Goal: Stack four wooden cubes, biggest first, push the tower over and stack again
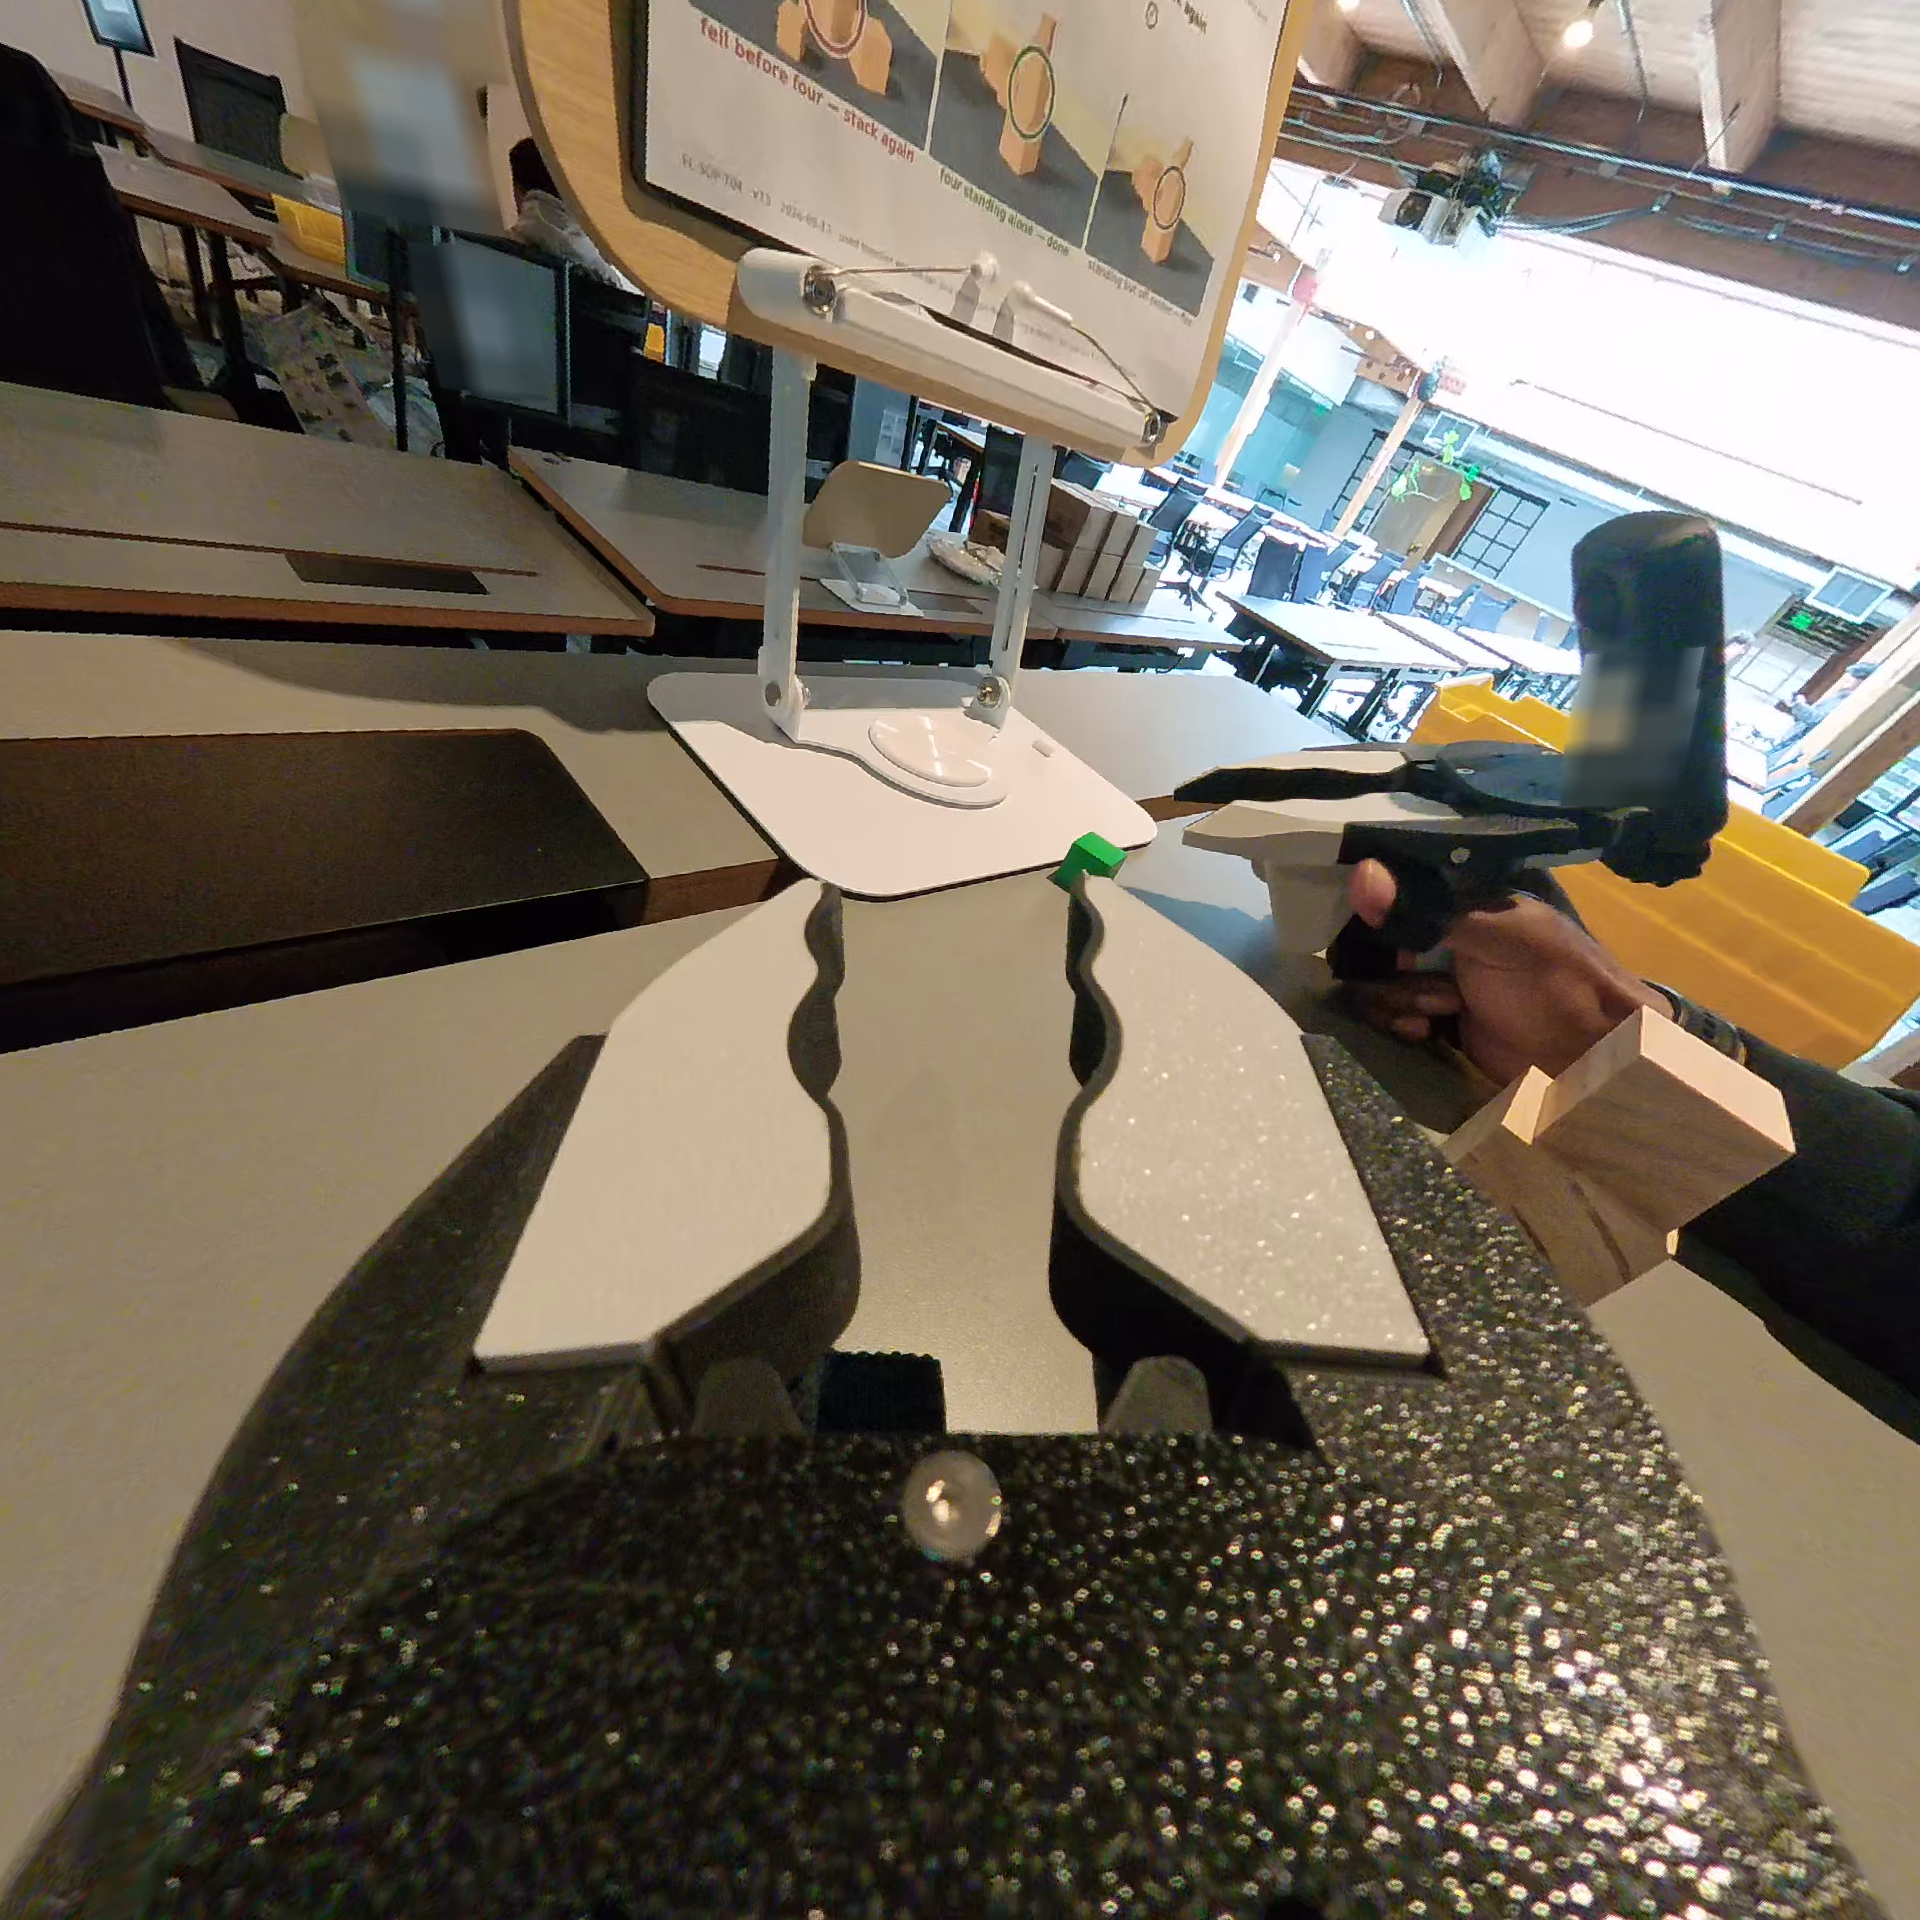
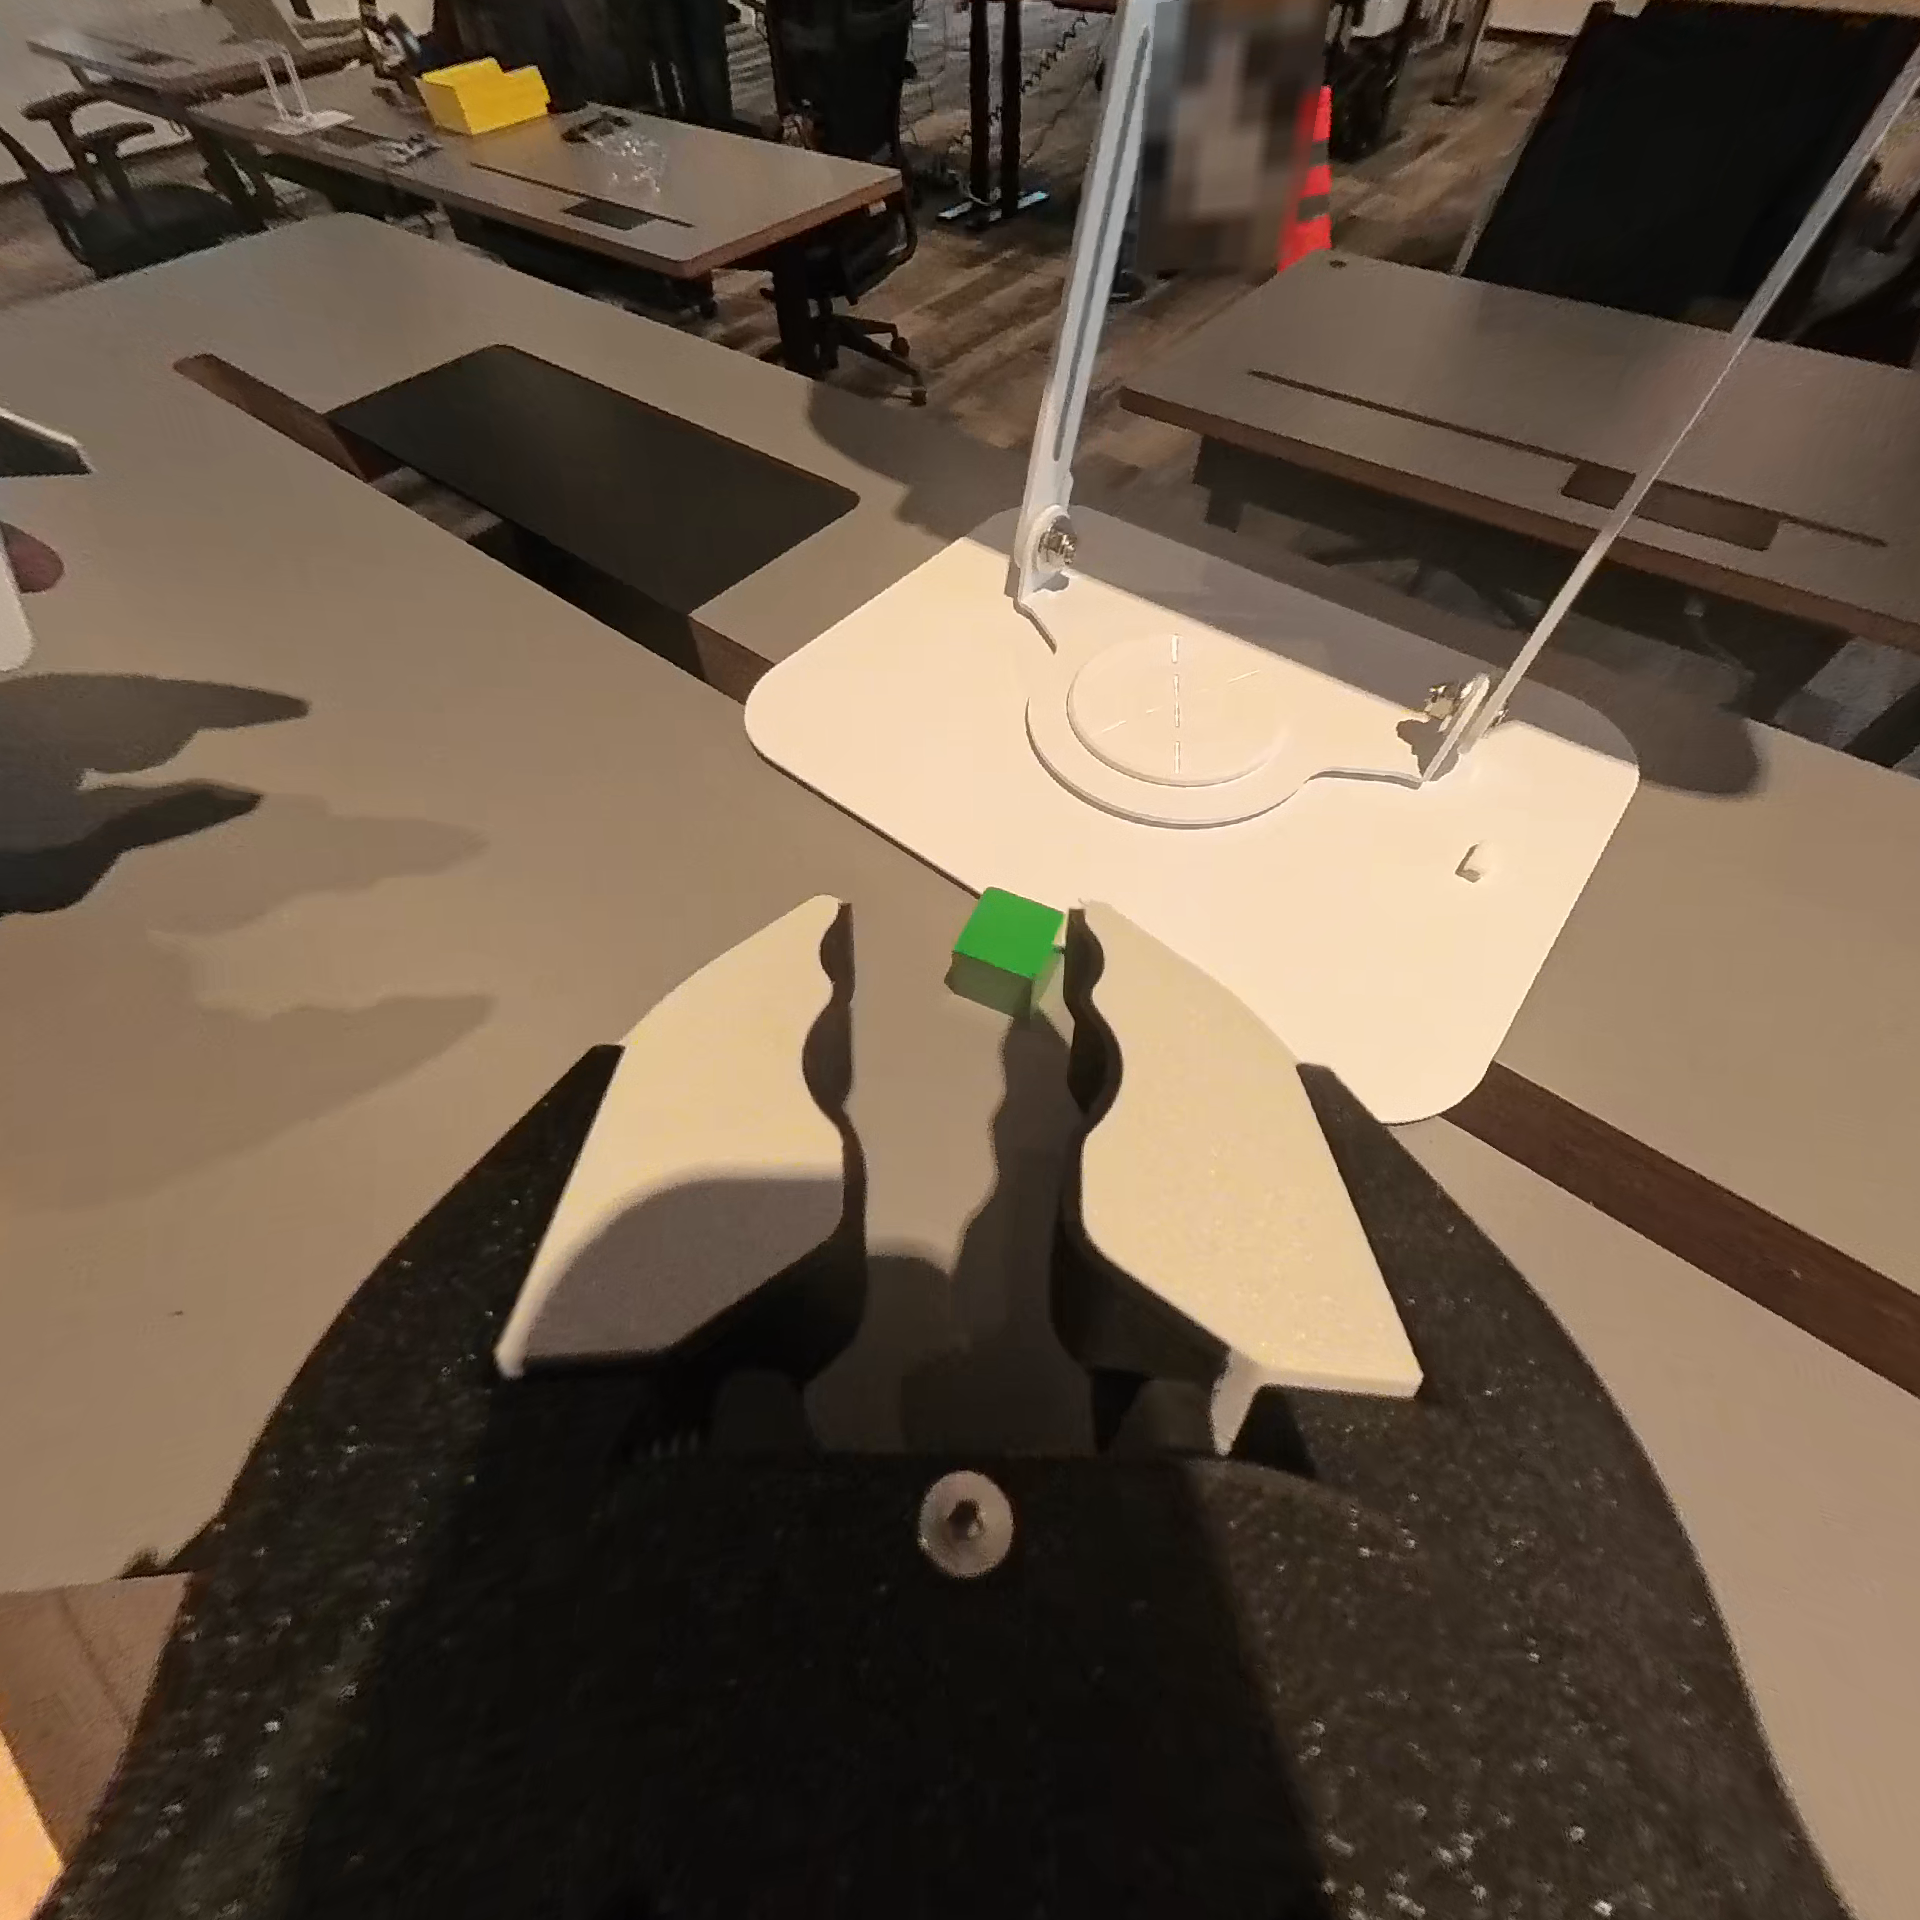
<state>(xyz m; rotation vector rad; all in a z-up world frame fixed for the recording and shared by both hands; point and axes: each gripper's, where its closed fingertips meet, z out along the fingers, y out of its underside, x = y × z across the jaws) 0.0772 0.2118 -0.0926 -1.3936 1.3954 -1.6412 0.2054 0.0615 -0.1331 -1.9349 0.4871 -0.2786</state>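
Both tongs, left (image 1: 951, 935) and right (image 2: 956, 935), gape empty over the table (image 1: 260, 1195). Pale wooden cubes (image 1: 1621, 1143), probably light, rigid and fairly grippy, suit a hold on opposite flat faces; they sit right of the left tongs. Farther off, a green cube (image 2: 1006, 951) lies beside a white stand (image 2: 1299, 883) carrying a printed instruction sheet (image 1: 935, 125).

One green cube (image 2: 1003, 951), two pale wooden blocks (image 1: 1621, 1143) visible, one white stand (image 2: 1195, 831), two grippers (image 1: 951, 914).
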